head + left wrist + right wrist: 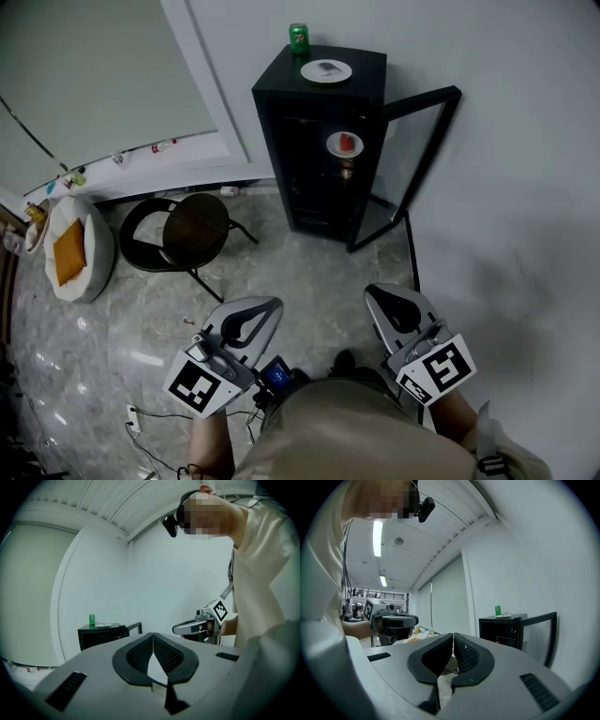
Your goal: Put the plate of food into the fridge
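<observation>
Inside open fridge (pixel 309 178), on upper shelf: plate of food (pixel 344 144). On fridge top: second plate (pixel 326 70), green can (pixel 298 37) at rear-left corner. Well apart, left tool (pixel 269 307) and right tool (pixel 374 294), both pressed together, empty.

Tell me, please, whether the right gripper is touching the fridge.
Apart. The head view shows bare floor between the right gripper and the fridge.
</observation>
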Available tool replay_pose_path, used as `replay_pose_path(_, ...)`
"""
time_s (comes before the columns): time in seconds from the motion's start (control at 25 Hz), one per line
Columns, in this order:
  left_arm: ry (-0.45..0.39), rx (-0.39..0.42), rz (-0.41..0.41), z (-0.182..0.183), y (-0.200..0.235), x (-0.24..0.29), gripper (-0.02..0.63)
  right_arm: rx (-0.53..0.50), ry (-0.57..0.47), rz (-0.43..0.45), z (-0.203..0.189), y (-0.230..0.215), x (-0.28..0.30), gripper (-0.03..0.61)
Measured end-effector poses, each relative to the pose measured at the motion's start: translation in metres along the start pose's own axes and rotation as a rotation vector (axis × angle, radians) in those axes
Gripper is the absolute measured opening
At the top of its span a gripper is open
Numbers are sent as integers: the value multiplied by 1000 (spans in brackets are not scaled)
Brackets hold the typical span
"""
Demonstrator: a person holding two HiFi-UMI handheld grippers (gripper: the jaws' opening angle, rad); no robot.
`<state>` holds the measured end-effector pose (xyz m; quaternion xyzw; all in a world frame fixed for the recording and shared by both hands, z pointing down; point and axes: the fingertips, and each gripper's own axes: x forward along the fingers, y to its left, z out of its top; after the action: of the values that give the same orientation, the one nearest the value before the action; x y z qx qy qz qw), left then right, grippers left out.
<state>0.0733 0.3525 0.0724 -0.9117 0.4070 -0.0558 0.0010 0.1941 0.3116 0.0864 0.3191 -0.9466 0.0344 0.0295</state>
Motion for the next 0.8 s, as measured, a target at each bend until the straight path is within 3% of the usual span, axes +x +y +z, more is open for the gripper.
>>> replay_pose_path(0.28, 33, 31, 16, 5, -12, 37, 11, 13, 19, 42, -11, -30, -10, 21)
replay_pose_path(0.8, 58, 48, -3, 8, -7, 71, 11, 27, 14, 27, -10, -58, -10, 21)
